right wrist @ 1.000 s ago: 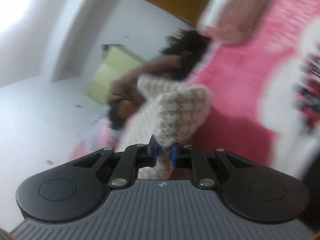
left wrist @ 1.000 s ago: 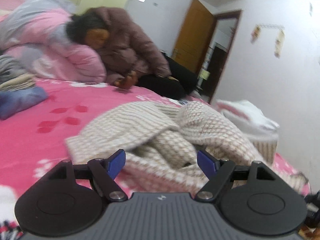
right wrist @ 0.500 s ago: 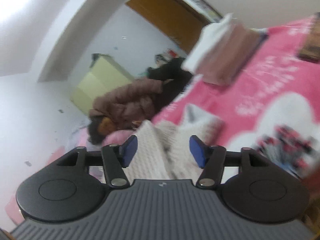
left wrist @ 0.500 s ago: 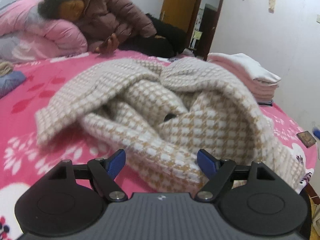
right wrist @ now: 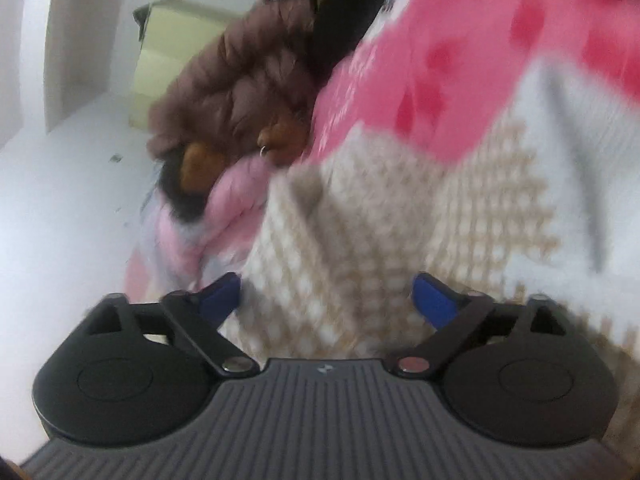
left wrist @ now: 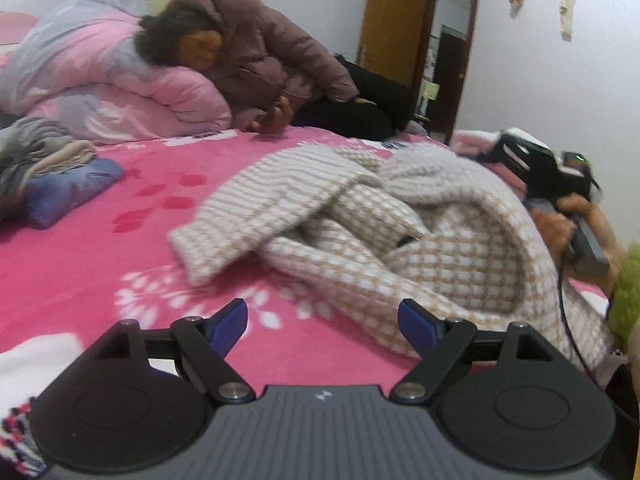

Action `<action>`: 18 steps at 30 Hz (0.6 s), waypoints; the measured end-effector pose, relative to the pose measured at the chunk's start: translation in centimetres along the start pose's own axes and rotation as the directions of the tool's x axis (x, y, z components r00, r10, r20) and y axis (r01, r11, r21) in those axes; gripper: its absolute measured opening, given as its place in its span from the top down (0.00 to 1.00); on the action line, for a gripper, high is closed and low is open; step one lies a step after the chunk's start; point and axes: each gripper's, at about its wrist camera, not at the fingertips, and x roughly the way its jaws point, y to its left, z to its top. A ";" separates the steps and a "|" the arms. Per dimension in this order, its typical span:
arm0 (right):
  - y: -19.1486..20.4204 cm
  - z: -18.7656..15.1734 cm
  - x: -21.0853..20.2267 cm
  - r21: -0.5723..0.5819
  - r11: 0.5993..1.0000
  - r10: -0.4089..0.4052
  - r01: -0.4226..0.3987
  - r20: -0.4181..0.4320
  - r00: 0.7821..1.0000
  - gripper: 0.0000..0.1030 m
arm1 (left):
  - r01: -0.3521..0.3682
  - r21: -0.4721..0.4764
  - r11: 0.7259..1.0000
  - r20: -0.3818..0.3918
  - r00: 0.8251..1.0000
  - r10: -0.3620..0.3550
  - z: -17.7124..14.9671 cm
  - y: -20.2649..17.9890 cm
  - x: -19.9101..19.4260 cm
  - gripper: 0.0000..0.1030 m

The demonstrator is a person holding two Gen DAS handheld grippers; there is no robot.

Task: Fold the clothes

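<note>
A cream and tan checked knit sweater [left wrist: 400,224] lies crumpled on the pink flowered bedspread [left wrist: 100,272], its folds bunched toward the right. My left gripper [left wrist: 323,322] hovers open just short of the sweater's near edge, nothing between its blue fingers. In the left wrist view the other gripper [left wrist: 536,168] shows beyond the sweater's right side, held in a hand. The right wrist view is tilted and blurred: my right gripper [right wrist: 327,295] is open with the sweater [right wrist: 380,240] filling the space right in front of it. Whether the pads touch the knit is unclear.
A person in a brown puffer jacket [left wrist: 256,60] lies at the head of the bed against a rolled pink and grey quilt [left wrist: 100,92]. Folded clothes [left wrist: 56,176] are piled at the left. A wooden door [left wrist: 394,20] stands at the back.
The right gripper was shut on the sweater a second ago, then opened and let it drop, and now faces the knit close up. The left gripper has stayed open and pulled back slightly.
</note>
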 end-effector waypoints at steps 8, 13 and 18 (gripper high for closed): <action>7.4 -10.1 -3.1 -0.342 0.900 0.194 -0.269 -0.240 0.951 0.65 | -0.011 -0.178 0.984 0.048 0.999 0.020 1.9 5.1 -1.0 0.17; 10.6 -19.8 -4.1 -0.558 0.774 0.057 -0.301 -0.412 0.909 0.65 | 0.043 -0.214 0.976 0.106 0.994 -0.021 3.5 5.2 -2.0 0.16; 11.4 -27.0 -4.9 -0.681 0.657 -0.077 -0.324 -0.489 0.869 0.65 | 0.143 -0.127 0.982 0.111 0.985 -0.129 4.5 1.9 -1.4 0.11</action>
